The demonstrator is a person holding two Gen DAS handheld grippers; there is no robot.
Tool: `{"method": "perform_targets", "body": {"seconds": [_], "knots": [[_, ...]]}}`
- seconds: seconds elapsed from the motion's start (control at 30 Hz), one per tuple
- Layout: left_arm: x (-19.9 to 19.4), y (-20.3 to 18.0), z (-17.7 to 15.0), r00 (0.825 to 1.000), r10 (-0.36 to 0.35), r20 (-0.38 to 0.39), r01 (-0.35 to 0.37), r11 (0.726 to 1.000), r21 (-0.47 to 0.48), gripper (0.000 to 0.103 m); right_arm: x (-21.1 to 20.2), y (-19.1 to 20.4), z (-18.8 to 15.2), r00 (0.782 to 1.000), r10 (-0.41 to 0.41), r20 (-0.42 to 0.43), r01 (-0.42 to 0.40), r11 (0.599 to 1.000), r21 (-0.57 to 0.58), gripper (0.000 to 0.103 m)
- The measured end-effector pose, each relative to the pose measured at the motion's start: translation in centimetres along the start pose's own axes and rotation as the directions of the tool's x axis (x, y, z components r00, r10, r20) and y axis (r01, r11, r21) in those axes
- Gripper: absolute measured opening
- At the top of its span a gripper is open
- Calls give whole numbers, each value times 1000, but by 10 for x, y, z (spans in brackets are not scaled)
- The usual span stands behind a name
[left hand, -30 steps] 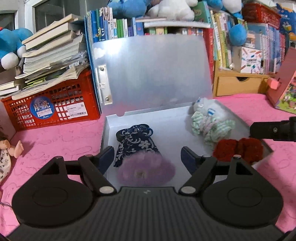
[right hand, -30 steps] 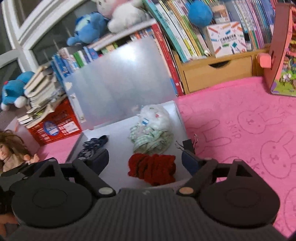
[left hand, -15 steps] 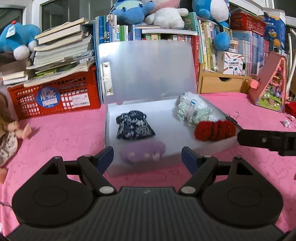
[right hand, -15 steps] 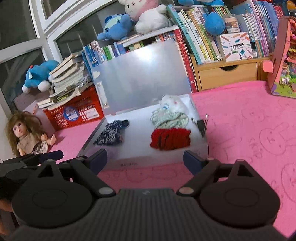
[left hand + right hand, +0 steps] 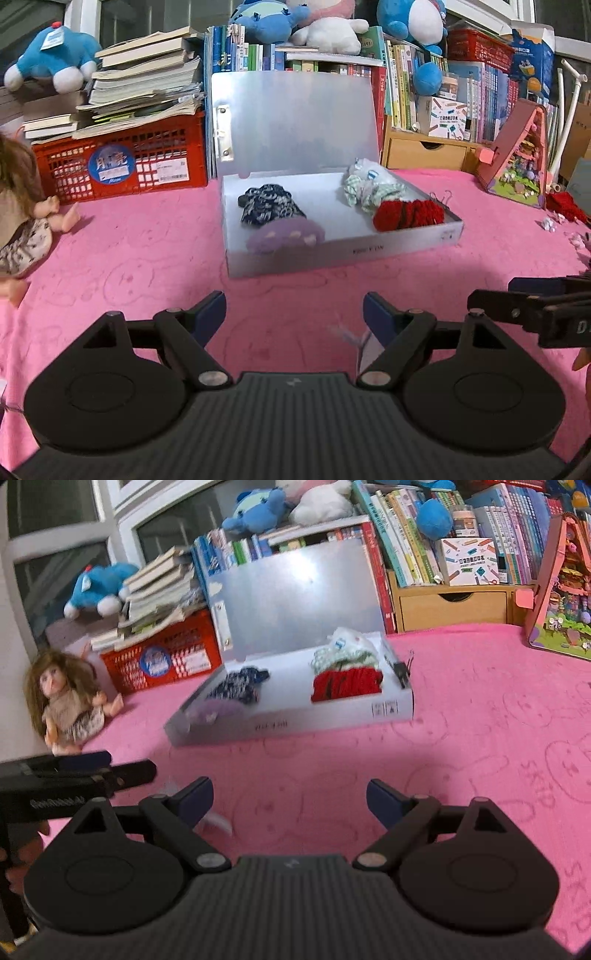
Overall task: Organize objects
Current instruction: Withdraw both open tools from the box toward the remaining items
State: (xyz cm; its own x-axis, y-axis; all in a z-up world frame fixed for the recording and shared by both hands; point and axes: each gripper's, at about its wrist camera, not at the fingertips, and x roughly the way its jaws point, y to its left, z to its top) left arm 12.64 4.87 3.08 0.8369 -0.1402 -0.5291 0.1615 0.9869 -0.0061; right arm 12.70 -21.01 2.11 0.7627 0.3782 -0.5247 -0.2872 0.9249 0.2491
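Note:
A white open box (image 5: 343,253) (image 5: 288,723) with a raised lid sits on the pink cloth ahead of both grippers. Inside lie a navy floral scrunchie (image 5: 267,208) (image 5: 240,685), a purple one (image 5: 286,234) (image 5: 218,710), a green checked one (image 5: 369,190) (image 5: 343,659) and a red one (image 5: 408,214) (image 5: 347,686). My left gripper (image 5: 294,317) is open and empty, well short of the box. My right gripper (image 5: 290,801) is open and empty too; it also shows in the left wrist view (image 5: 524,306). A small white scrap (image 5: 349,334) (image 5: 218,821) lies on the cloth near them.
A red crate (image 5: 122,162) with stacked books stands left of the box. A doll (image 5: 66,705) sits at far left. A wooden drawer (image 5: 428,151), books and plush toys line the back. A pink toy house (image 5: 517,162) and a red scrunchie (image 5: 565,205) are at right.
Both grippers have pulled back from the box toward the near edge; the box and its contents look smaller and farther. Both stay open and empty.

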Motion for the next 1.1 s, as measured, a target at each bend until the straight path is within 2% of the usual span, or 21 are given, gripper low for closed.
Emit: {"method": "perform_targets", "body": {"seconds": [0.2, 0.37, 0.57, 0.87, 0.9, 0.93, 0.97, 1.0, 1.07, 1.1], "knots": [[-24, -3, -26, 999, -43, -30, 43, 999, 15, 85, -5, 2, -16, 1000, 16, -13, -16, 999, -36, 96], [-44, -5, -42, 997, -70, -34, 71, 997, 16, 85, -10, -5, -28, 999, 27, -26, -27, 1000, -8, 96], [-59, -16, -58, 991, -117, -59, 119, 993, 20, 86, -12, -8, -39, 999, -16, -29, 15, 1000, -27, 97], [-63, -37, -76, 982, -179, -62, 178, 984, -18, 84, -12, -5, -43, 999, -32, -16, 31, 998, -62, 97], [-62, -40, -78, 982, -178, -64, 177, 984, -17, 83, -12, -5, -44, 999, -30, -15, 29, 998, -60, 97], [-61, -42, -79, 982, -175, -68, 175, 984, -14, 75, -12, -6, -44, 1000, -28, -13, 27, 998, -57, 97], [-60, -45, -81, 982, -173, -73, 173, 985, -11, 63, -12, -6, -44, 1000, -26, -12, 25, 998, -55, 97], [-58, -46, -82, 981, -176, -78, 175, 984, -9, 59, -12, -7, -44, 1000, -24, -12, 24, 998, -54, 97], [-57, -47, -84, 979, -188, -77, 187, 982, -24, 44, -12, -7, -44, 1000, -24, -12, 23, 998, -54, 97], [-58, -48, -84, 979, -192, -74, 190, 981, -29, 43, -12, -7, -44, 1000, -23, -12, 23, 998, -55, 97]]}}
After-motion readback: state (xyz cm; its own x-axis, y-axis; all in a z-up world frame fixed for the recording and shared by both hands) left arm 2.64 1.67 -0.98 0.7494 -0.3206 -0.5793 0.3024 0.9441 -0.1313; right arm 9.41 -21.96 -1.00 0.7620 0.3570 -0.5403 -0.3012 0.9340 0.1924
